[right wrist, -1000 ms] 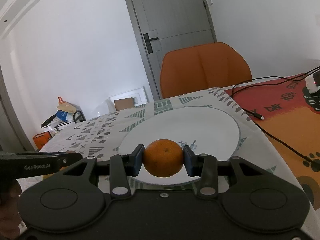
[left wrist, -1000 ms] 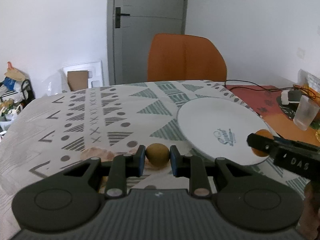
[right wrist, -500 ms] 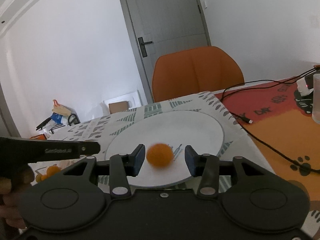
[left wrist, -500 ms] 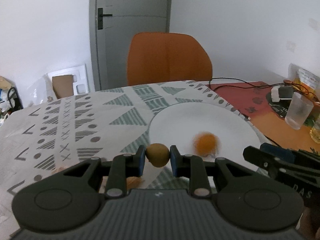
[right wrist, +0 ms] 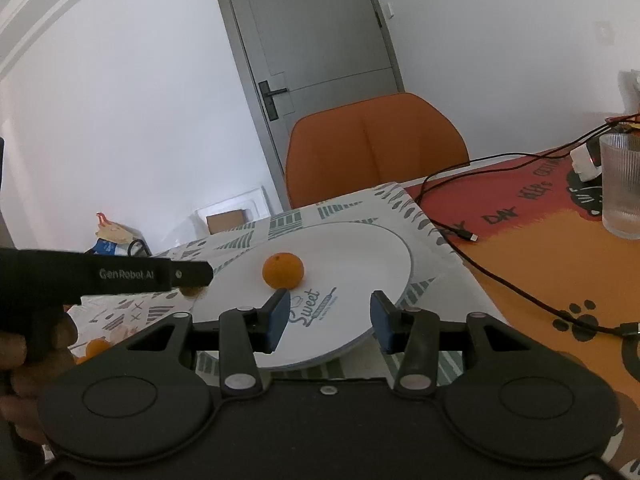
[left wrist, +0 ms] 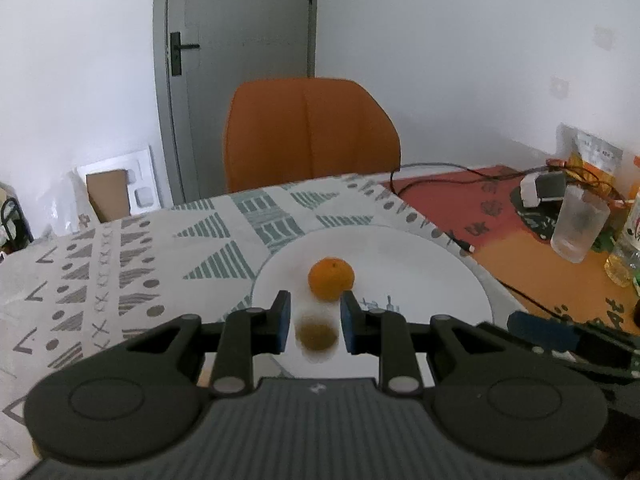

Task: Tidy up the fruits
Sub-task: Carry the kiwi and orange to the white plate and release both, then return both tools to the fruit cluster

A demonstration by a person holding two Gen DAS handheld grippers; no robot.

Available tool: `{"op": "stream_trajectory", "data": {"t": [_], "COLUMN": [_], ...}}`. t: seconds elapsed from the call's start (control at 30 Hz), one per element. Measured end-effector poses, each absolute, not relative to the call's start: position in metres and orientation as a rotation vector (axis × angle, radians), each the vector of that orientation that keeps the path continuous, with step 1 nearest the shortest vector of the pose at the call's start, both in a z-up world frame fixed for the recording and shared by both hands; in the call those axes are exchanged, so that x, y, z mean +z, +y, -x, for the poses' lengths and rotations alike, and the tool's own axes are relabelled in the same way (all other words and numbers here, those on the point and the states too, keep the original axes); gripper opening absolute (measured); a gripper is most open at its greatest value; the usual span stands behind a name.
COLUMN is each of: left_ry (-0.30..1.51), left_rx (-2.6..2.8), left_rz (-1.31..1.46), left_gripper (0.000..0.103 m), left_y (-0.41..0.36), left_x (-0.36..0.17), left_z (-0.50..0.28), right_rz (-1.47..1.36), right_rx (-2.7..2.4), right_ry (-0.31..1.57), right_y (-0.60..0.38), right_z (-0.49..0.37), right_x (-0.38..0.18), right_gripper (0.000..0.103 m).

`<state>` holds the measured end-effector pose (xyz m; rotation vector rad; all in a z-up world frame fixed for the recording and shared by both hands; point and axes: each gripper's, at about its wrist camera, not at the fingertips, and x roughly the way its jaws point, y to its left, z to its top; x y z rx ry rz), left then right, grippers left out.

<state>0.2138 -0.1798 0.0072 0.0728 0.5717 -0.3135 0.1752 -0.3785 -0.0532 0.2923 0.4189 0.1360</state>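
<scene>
A white plate (left wrist: 420,280) (right wrist: 360,256) lies on the patterned cloth with an orange (left wrist: 331,278) (right wrist: 283,271) resting on it. My left gripper (left wrist: 316,320) hovers over the plate's near-left rim. A small brown fruit (left wrist: 316,334) is blurred and low between its blue pads, slipping down with a thin gap on each side. In the right wrist view that brown fruit (right wrist: 192,291) shows just under the left gripper (right wrist: 200,274). My right gripper (right wrist: 330,320) is near the plate's front edge, its jaws opening with nothing between them.
An orange chair (left wrist: 312,132) stands behind the table. A ribbed glass (left wrist: 578,226) (right wrist: 622,184), a charger and black cables (right wrist: 460,236) lie on the red mat to the right. Small orange fruits (right wrist: 98,348) lie on the cloth at left. A hand (right wrist: 24,360) holds the left gripper.
The right gripper opened, let the orange drop onto the plate and drew back. The left gripper moved right over the plate, and its brown fruit now sits lower and blurred.
</scene>
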Motion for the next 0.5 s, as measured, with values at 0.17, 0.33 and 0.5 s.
{"op": "stream_trajectory", "data": {"t": [0.17, 0.33, 0.5], "left_ry": [0.575, 0.583, 0.566], "left_rx": [-0.288, -0.236, -0.179], "left_rz": [-0.050, -0.049, -0.030], "left_gripper": [0.029, 0.046, 0.074], "left_y": [-0.170, -0.153, -0.132], "left_x": [0.010, 0.009, 0.011], "left_z": [-0.212, -0.207, -0.197], "right_rz": [-0.297, -0.305, -0.299], "right_rx": [0.138, 0.138, 0.131], "right_ry": [0.422, 0.421, 0.404], "right_y": [-0.376, -0.369, -0.359], "right_z": [-0.176, -0.174, -0.172], "right_x": [-0.054, -0.053, -0.050], "right_gripper": [0.055, 0.073, 0.099]}}
